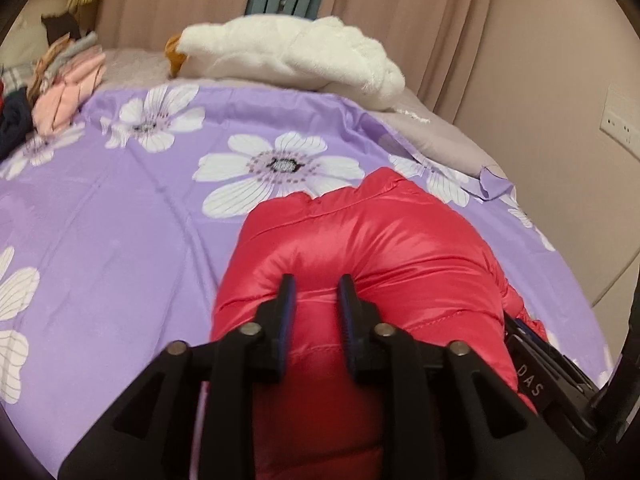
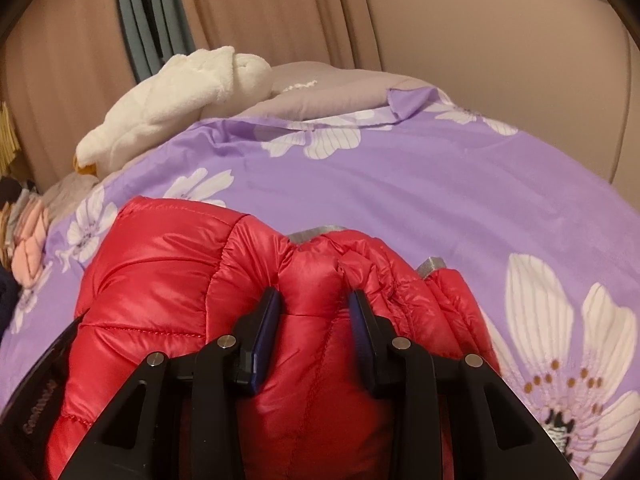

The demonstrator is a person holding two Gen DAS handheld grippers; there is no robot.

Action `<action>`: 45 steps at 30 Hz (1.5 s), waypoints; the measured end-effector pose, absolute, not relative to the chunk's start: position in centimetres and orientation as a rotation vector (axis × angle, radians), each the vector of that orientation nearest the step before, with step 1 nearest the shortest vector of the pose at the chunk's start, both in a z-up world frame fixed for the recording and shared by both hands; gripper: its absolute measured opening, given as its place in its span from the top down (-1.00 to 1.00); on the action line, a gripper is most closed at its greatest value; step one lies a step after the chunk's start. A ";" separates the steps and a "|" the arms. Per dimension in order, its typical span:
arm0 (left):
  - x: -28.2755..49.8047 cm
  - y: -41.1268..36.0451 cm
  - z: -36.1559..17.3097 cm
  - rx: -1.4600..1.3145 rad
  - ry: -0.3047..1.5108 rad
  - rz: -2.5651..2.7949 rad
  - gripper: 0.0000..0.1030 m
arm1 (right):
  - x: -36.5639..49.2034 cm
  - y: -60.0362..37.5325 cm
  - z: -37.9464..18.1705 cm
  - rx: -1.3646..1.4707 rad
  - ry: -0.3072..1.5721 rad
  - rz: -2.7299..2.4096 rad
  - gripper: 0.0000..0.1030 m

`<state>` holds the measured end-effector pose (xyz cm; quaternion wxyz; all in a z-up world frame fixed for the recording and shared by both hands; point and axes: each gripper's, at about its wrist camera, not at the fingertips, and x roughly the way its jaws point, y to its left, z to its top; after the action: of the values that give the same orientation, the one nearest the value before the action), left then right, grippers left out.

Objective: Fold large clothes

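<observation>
— While both claws pinch it, where does the red puffer jacket [image 1: 360, 248] lie?

— On the bed's purple flowered sheet [image 1: 120, 208], bunched into a puffy bundle. Left claw [image 1: 317, 286] is clamped on a padded fold; right claw [image 2: 314, 300] grips another, near the grey-trimmed edge.

— Why hold it from both sides?

— My guess: slippery filling springs back, so two grips keep the fold together. A white plush toy [image 1: 296, 52] lies well apart.
</observation>
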<state>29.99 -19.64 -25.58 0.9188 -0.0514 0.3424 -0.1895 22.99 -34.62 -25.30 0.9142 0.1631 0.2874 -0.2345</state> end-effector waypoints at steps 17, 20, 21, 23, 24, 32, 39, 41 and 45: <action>28.9 -11.8 -26.1 -0.479 0.965 -0.659 -0.54 | 14.3 -39.4 -27.6 0.890 0.664 -0.279 -0.94; 30.3 -12.6 -28.1 -0.593 1.049 -0.756 -0.63 | 14.5 -40.6 -30.7 1.113 0.651 -0.151 -0.95; 30.7 -12.8 -28.8 -0.620 1.071 -0.776 -0.68 | 14.6 -40.4 -30.5 1.086 0.645 -0.147 -0.95; 30.9 -13.1 -30.1 -0.674 1.089 -0.802 -0.72 | 15.3 -39.6 -30.3 1.010 0.659 -0.138 -0.96; 31.0 -13.3 -30.6 -0.693 1.094 -0.822 -0.72 | 15.6 -39.2 -30.3 0.984 0.663 -0.131 -0.96; 29.5 -15.0 -28.4 -0.555 0.993 -0.793 -0.40 | 16.4 -39.3 -31.7 1.151 0.575 0.104 -0.21; 28.2 -13.3 -24.9 -0.474 0.879 -0.800 -0.38 | 16.2 -37.9 -30.1 1.164 0.521 0.241 -0.19; 27.4 -13.0 -23.0 -0.430 0.805 -0.774 -0.38 | 16.3 -37.1 -28.2 1.113 0.511 0.256 -0.18; 26.4 -11.4 -19.8 -0.406 0.698 -0.766 -0.38 | 16.3 -35.4 -24.3 1.020 0.483 0.282 -0.18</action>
<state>26.43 -11.40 -19.79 0.8492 -0.1925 0.3311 -0.3636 16.34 -35.42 -24.33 0.8356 0.4817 0.2279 0.1334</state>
